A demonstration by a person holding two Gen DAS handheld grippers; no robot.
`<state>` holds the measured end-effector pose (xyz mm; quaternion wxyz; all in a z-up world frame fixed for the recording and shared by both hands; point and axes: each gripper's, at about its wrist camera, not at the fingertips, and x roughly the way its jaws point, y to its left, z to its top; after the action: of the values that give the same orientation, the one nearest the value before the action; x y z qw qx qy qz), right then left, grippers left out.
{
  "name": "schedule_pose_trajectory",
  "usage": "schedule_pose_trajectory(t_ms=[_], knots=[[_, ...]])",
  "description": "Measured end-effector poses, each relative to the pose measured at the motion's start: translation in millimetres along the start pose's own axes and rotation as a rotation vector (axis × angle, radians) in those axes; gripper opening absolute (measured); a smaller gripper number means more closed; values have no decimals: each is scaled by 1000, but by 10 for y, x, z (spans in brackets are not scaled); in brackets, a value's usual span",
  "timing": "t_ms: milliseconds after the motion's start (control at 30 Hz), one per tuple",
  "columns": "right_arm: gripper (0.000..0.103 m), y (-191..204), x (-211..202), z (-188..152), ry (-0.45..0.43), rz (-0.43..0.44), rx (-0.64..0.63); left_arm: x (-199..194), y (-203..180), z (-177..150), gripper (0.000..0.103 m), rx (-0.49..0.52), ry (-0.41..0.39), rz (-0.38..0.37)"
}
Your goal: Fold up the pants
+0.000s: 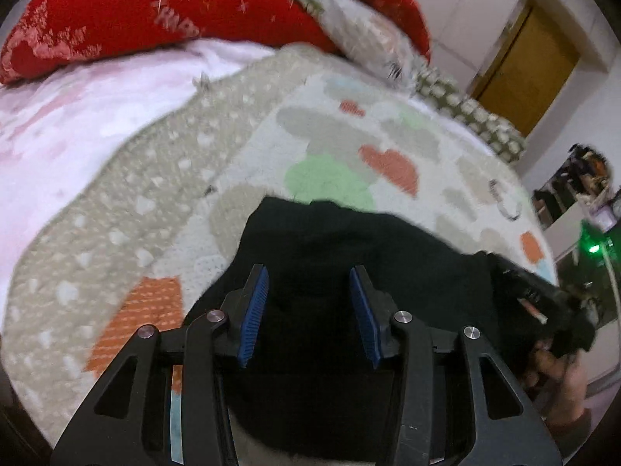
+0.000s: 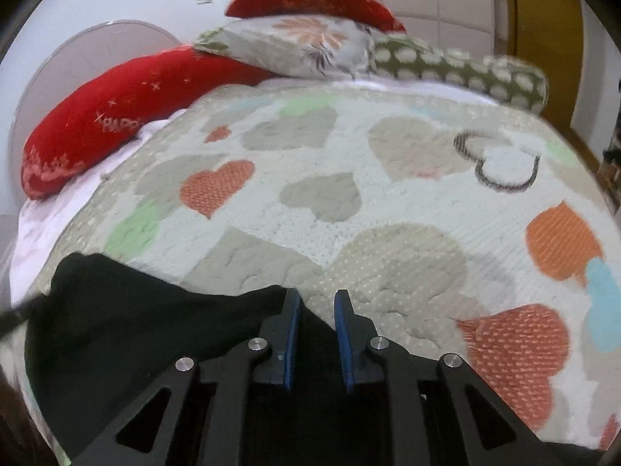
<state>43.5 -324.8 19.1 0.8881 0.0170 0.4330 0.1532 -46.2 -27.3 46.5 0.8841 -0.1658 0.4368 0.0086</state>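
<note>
Black pants [image 1: 349, 256] lie bunched on the heart-patterned quilt [image 1: 349, 124] at the bed's near edge. My left gripper [image 1: 308, 275] is open, its blue pads apart above the dark cloth. In the left wrist view the other gripper [image 1: 543, 303] shows at the right edge of the pants, with a hand behind it. In the right wrist view the pants [image 2: 147, 330] spread to the left and under the fingers. My right gripper [image 2: 316, 299] is open with a narrow gap, over the pants' right edge on the quilt [image 2: 388, 202].
Red pillows [image 1: 128, 15] [image 2: 116, 116], a floral pillow [image 2: 302, 46] and a dotted pillow [image 2: 465, 73] lie at the head of the bed. A pink sheet [image 1: 58, 124] shows left of the quilt. A wooden door [image 1: 531, 66] is at the far right.
</note>
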Motion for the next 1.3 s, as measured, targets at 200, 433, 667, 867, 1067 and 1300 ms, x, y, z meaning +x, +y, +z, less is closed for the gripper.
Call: schedule_pose_trajectory(t_ms=[200, 433, 667, 867, 1067, 1300], knots=[[17, -110, -8, 14, -2, 22, 64, 145, 6, -11, 48, 16, 1, 33], [25, -55, -490, -172, -23, 36, 41, -27, 12, -44, 48, 6, -11, 35], [44, 84, -768, -602, -13, 53, 7, -184, -96, -154, 48, 37, -28, 47], [44, 49, -810, -937, 28, 54, 33, -270, -147, -230, 48, 49, -33, 41], [47, 99, -789, -1053, 30, 30, 5, -200, -203, -361, 48, 71, -19, 64], [47, 55, -974, -1187, 38, 34, 11, -279, -255, -437, 48, 81, -9, 49]])
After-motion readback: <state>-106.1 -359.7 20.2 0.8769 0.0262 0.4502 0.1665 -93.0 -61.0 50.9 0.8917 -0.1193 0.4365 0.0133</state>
